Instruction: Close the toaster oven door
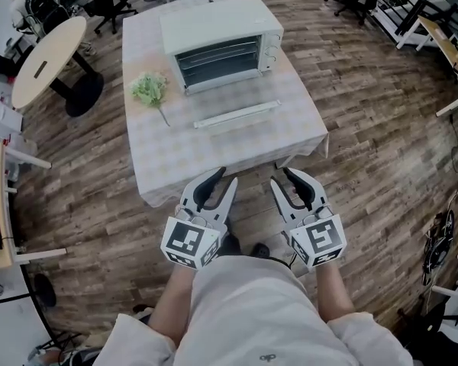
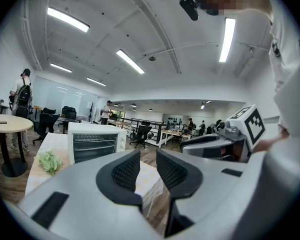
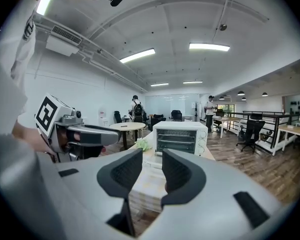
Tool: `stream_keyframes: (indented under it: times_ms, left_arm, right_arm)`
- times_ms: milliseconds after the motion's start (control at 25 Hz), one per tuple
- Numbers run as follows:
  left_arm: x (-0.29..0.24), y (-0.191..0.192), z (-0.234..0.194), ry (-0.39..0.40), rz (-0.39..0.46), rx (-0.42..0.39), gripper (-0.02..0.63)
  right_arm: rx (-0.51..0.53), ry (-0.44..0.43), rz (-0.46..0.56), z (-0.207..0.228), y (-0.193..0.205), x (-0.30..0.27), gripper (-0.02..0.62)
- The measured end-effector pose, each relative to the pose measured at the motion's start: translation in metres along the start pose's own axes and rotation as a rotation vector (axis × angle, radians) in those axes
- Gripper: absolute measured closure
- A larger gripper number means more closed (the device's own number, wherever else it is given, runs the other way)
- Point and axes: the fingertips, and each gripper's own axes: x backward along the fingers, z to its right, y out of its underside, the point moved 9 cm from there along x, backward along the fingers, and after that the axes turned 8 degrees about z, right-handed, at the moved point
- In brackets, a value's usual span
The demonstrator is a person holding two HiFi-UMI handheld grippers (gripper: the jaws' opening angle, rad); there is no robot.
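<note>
Left gripper (image 1: 223,178) and right gripper (image 1: 282,177) both stand with jaws apart and empty, well short of the toaster oven (image 1: 221,30) straight ahead. Its door (image 1: 237,113) lies folded down flat before the oven, long axis crosswise to them; neither gripper looks clearly nearer.

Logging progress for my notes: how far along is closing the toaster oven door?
Done: nothing yet. The toaster oven has its door folded down flat over the table, racks exposed. In hand: nothing. The left hand-held gripper and right hand-held gripper are open and empty, short of the table's near edge. Left: reach the door, swing it up, shut it.
</note>
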Motion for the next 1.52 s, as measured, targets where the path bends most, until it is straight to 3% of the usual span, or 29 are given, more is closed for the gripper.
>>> stream_keyframes:
  times_ms: [680,1120,1520]
  left_arm:
    - [-0.017,-0.002,-0.100,0.085,-0.020,0.010,0.526]
    - [-0.016,0.004,-0.120,0.132,-0.038,0.036,0.526]
    - [-0.019,0.015,-0.127,0.110,-0.057,0.045,0.526]
  right_arm:
    - [0.035,0.063,-0.066,-0.021,0.001,-0.096,0.488]
    - [0.127,0.088,-0.148,-0.025,0.014,-0.123,0.488]
    - [0.199,0.069,-0.210,-0.013,0.034,-0.150,0.488]
